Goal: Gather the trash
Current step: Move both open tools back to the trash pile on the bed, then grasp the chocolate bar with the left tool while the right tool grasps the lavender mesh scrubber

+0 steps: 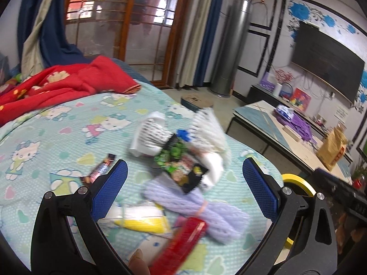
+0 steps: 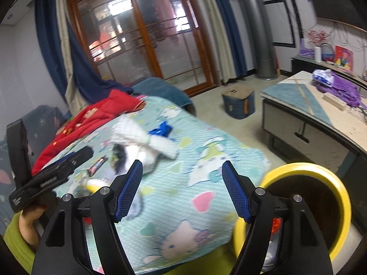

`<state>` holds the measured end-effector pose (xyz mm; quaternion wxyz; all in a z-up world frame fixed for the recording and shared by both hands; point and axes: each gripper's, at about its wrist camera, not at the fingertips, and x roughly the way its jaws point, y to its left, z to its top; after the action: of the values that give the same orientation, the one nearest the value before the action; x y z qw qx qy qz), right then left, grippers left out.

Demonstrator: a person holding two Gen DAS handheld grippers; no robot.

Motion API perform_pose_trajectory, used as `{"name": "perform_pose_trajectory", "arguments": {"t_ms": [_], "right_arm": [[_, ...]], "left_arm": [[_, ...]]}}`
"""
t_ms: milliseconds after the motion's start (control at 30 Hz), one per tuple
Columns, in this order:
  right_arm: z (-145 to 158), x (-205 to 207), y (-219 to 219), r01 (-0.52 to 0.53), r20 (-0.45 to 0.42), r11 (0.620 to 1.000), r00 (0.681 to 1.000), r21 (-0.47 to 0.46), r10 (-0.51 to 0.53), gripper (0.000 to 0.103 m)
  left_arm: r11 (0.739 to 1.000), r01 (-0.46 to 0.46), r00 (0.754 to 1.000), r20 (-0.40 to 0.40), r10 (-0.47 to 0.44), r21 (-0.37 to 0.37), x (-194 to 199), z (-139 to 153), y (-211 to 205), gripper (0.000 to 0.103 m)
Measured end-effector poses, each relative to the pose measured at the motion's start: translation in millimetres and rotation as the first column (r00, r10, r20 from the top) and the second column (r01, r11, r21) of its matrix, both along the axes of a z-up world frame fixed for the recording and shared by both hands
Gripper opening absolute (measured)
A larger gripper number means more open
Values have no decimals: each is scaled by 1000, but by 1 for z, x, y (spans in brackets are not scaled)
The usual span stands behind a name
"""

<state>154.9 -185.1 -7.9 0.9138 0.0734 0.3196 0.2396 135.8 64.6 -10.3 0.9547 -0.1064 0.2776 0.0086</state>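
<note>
A heap of trash lies on a Hello Kitty sheet (image 1: 45,123): a green and black snack wrapper (image 1: 181,165), white crumpled wrappers (image 1: 151,135), a red packet (image 1: 183,238), a yellow and white packet (image 1: 142,220), a dark candy bar wrapper (image 1: 98,169) and lilac knitted cloth (image 1: 195,204). My left gripper (image 1: 184,188) is open and empty, jaws wide above the heap. My right gripper (image 2: 182,190) is open and empty over the sheet (image 2: 206,160), right of the white wrappers (image 2: 137,142). A yellow-rimmed bin (image 2: 321,206) stands beside the bed at the right; its rim also shows in the left wrist view (image 1: 298,183).
A red quilt (image 1: 57,84) lies at the bed's far end. A low table (image 2: 309,114) with purple cloth stands to the right, a blue stool (image 2: 238,103) on the floor beyond. The left gripper's body (image 2: 50,174) shows at the left in the right wrist view.
</note>
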Motion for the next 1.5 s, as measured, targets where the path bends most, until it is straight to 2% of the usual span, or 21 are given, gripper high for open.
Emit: {"name": "perform_pose_trajectory", "arguments": {"t_ms": [267,500,633,700,833,900,933,1000,1067,1133,1233,1500], "right_arm": [[-15,-7,57,-141,-51,989,989,-33,139,69],[-29,-8,87,-190,-86,980,979,-57,185,69],[-41,-1,92,-194,-121,979,975,-60,186,69],[-47,3,93,-193,-142,980,973,-55,183,69],[-57,7,94,-203,-184,979,963,-29,194,69],[-60,8,95,-212,-197,977,959,-19,205,69],[-62,8,95,-221,-206,975,955,-8,215,65],[-66,8,97,-247,-226,969,944,3,241,55],[-68,6,98,-264,-236,964,937,-2,257,36],[-69,4,98,-271,-231,963,937,-7,262,30],[-66,0,97,-279,-220,960,937,-9,270,27],[-52,-22,90,-293,-154,954,947,-67,280,26]], "left_arm": [[994,-107,994,-31,106,-2,1,-7,43,92],[981,-191,976,-99,192,20,5,-27,87,92],[981,-194,971,-144,192,4,11,-40,104,92],[984,-178,969,-175,176,8,18,-47,108,79],[990,-141,968,-214,134,-18,30,-60,110,65],[993,-119,966,-233,114,-4,37,-65,107,57],[995,-105,962,-253,100,-5,41,-69,105,55],[996,-93,952,-293,85,-13,46,-78,104,39],[996,-92,949,-303,88,-2,47,-82,101,38],[996,-93,949,-303,89,1,46,-82,101,35],[994,-109,947,-304,103,-3,44,-83,104,24],[993,-102,959,-271,83,-59,33,-79,109,21]]}}
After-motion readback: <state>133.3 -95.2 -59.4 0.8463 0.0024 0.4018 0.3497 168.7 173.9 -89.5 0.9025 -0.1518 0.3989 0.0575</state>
